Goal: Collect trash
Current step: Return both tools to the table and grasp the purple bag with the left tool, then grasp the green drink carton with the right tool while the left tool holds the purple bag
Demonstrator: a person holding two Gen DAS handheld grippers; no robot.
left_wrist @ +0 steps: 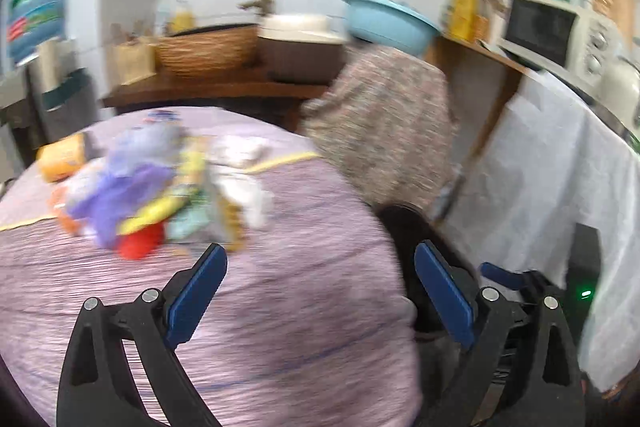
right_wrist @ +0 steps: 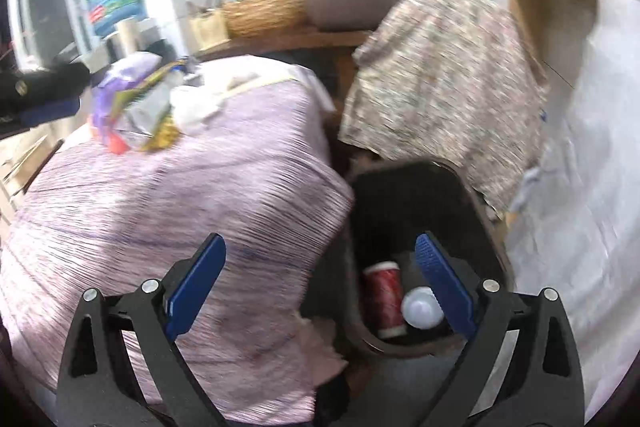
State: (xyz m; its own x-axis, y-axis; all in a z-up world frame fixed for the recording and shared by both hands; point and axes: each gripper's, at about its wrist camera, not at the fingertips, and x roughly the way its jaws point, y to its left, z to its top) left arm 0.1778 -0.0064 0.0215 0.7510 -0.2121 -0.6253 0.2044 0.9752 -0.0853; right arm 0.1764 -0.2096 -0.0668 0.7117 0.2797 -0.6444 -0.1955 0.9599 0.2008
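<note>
Surface (left_wrist: 280, 307) draped in lilac striped cloth fills the near left of both wrist views, and on its far part lies the trash pile (left_wrist: 160, 187), a blurred heap of purple, yellow, white and red wrappers. Beside the cloth's right edge, lower down, stands the dark bin (right_wrist: 452, 195), with a red can (right_wrist: 384, 295) and a white bottle (right_wrist: 422, 307) already at its bottom. From the left gripper (left_wrist: 320, 287) the pile lies ahead and to the left, just past the left blue pad; from the right gripper (right_wrist: 320, 287) it sits well away toward the upper left, while the bin is under that gripper's right pad. So the left hand looks the nearer for the next pick. Both sets of jaws stand released and wide with nothing between them. The heap is too smeared to show a long axis.
</note>
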